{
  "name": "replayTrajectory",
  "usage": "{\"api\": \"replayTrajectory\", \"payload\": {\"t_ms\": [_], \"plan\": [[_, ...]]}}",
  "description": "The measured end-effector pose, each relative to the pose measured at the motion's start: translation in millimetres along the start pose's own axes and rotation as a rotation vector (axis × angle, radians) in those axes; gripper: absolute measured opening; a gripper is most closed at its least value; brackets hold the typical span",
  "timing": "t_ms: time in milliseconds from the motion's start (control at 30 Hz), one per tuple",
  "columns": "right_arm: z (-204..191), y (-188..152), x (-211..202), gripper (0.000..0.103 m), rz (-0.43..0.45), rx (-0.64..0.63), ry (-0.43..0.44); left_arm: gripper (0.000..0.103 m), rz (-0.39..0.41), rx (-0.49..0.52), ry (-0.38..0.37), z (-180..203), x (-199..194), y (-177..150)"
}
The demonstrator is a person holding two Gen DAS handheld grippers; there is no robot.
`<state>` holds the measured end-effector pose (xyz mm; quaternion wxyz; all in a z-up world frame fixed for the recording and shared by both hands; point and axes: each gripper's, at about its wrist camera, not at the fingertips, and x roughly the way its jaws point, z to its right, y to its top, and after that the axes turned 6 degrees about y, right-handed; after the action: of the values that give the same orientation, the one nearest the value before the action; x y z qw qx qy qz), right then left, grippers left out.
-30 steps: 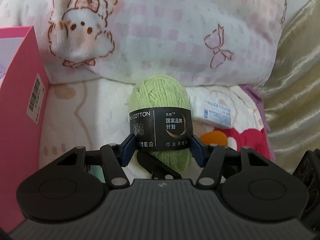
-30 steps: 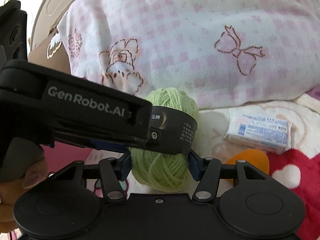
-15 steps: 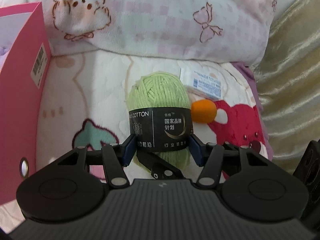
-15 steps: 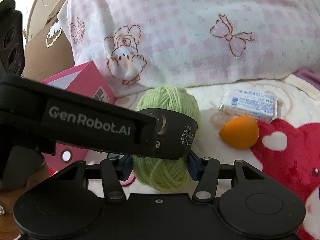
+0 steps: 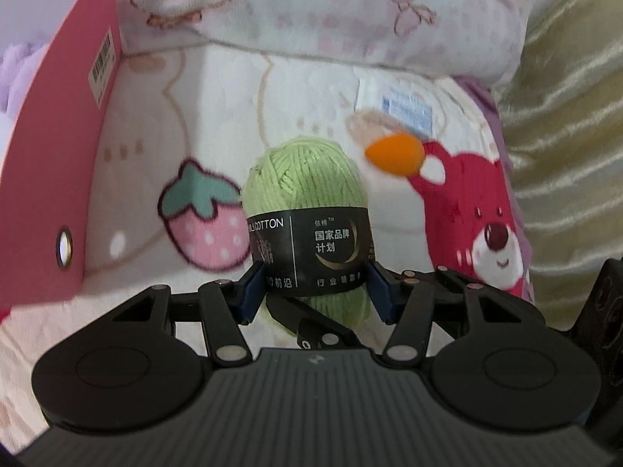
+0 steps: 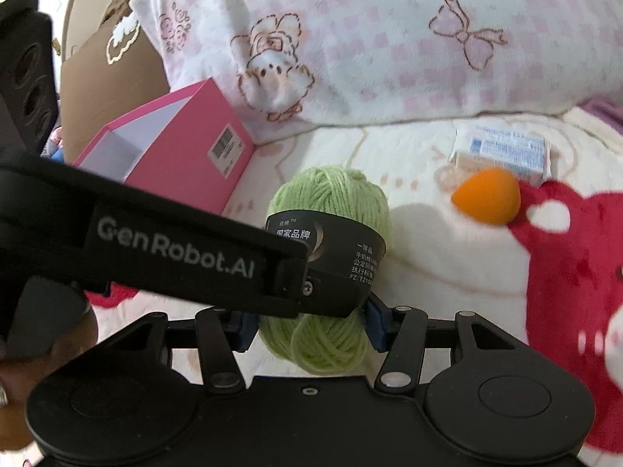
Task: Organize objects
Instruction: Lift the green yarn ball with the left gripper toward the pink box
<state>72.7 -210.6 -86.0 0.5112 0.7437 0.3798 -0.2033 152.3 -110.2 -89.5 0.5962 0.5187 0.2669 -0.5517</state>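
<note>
Between both hand-held grippers' blue pads [image 5: 255,290]: fuzzy green yarn ball [image 5: 303,179], glossy-banded.

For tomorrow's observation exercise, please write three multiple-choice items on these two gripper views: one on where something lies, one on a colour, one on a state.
1. Where does the orange sponge lie?
A. Inside the pink box
B. On the blanket, just in front of the white packet
C. Between the left gripper's fingers

2. What colour is the yarn ball?
A. Light green
B. Purple
C. Red

3. What is the state of the yarn ball?
A. Lying loose on the blanket
B. Inside the box
C. Clamped by both the left gripper and the right gripper

Answers: 1 B, it sits on the blanket close to the packet; 2 A, green strands show above and below the black label; 3 C, each gripper's blue pads press its sides.
</note>
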Motion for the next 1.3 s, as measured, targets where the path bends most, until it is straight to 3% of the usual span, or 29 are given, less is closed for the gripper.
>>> {"api": "replayTrajectory", "payload": {"t_ms": [367,667,1300], "plan": [[-11.8,-15.8,-17.5,0.058,-0.002,0.001,-0.034,0.054,-0.036,0.026,0.011,8.4,-8.0,-20.3],[-30.4,-19.8,-14.0,0.058,-0.014,-0.06,-0.032,0.054,-0.008,-0.024,0.014,-6.0,-19.8,-36.9],[-74.3,-42.8,-25.9,0.058,-0.004,-0.131,-0.01,0.054,0.021,0.001,0.019,-29.0,-52.8,-73.9]]}}
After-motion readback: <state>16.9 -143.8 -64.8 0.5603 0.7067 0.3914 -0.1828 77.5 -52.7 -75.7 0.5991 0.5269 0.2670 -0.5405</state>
